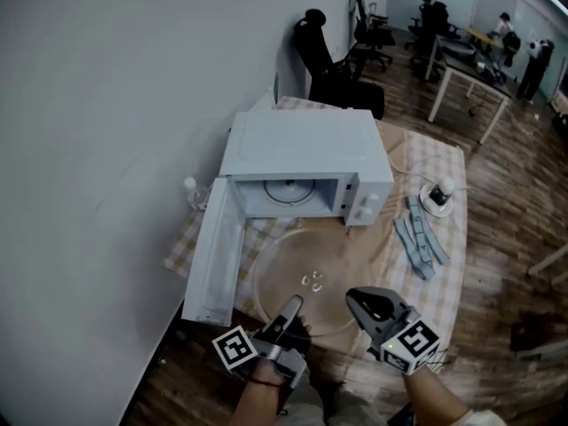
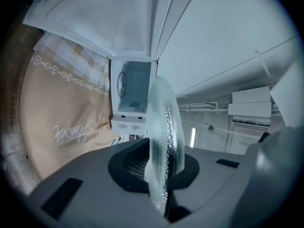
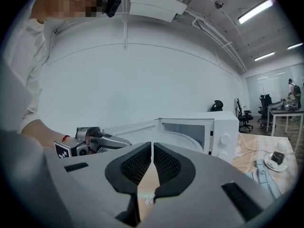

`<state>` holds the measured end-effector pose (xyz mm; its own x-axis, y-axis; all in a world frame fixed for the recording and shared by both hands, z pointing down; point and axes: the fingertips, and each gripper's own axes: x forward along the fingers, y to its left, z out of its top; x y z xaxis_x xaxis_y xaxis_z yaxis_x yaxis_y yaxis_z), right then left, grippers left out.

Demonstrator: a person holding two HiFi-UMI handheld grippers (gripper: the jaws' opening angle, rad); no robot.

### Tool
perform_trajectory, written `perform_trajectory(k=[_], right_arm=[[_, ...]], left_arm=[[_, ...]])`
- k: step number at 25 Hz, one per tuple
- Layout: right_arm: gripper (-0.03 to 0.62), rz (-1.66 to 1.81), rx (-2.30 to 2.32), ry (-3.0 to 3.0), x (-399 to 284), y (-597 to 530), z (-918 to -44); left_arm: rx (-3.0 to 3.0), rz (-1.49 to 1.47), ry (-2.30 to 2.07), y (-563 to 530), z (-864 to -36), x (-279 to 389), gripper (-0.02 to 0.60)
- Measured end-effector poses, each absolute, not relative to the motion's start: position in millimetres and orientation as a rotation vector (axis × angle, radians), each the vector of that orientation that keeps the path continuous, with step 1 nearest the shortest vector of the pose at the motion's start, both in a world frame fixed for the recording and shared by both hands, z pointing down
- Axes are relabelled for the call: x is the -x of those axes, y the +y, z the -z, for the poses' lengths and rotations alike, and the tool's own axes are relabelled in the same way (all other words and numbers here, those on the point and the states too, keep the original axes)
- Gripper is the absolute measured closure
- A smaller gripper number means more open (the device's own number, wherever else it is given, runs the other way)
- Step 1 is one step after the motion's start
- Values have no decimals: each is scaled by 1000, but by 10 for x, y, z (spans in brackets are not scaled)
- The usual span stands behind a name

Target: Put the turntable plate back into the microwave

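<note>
The clear glass turntable plate (image 1: pixel 282 278) hangs level in front of the white microwave (image 1: pixel 302 145), whose door (image 1: pixel 213 260) stands swung open to the left. My left gripper (image 1: pixel 290 310) is shut on the plate's near rim, and my right gripper (image 1: pixel 356 301) is shut on the rim to its right. In the left gripper view the plate (image 2: pixel 164 122) stands edge-on between the pads of the left gripper (image 2: pixel 159 167), with the open microwave cavity (image 2: pixel 134 87) beyond. In the right gripper view the right gripper (image 3: pixel 152 156) has its jaws almost together on the thin rim, with the microwave (image 3: pixel 223 127) ahead.
A beige checked cloth (image 1: pixel 417 264) covers the table. Folded blue-grey cloths (image 1: pixel 422 240) and a small white object on a dish (image 1: pixel 438 197) lie right of the microwave. A small bottle (image 1: pixel 191 191) stands by the wall at left. Office chairs (image 1: pixel 330 56) and desks are behind.
</note>
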<state>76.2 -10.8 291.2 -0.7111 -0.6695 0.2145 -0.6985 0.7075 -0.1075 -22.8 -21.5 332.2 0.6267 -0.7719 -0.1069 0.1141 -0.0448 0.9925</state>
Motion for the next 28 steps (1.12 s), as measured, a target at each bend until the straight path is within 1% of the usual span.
perform_trajectory(k=[11, 20, 28], right_arm=[[559, -271, -1179, -2690, -673, -650, -3272], [559, -274, -1191, -2698, -694, -1207, -3553], [559, -259, -1134, -2733, -584, -1392, -3758]], left_arm=[[-1487, 744, -587, -796, -3555, 302, 558], [-1472, 813, -639, -1236, -3894, 313, 558], [-1475, 825, -636, -1419, -4149, 414, 560]])
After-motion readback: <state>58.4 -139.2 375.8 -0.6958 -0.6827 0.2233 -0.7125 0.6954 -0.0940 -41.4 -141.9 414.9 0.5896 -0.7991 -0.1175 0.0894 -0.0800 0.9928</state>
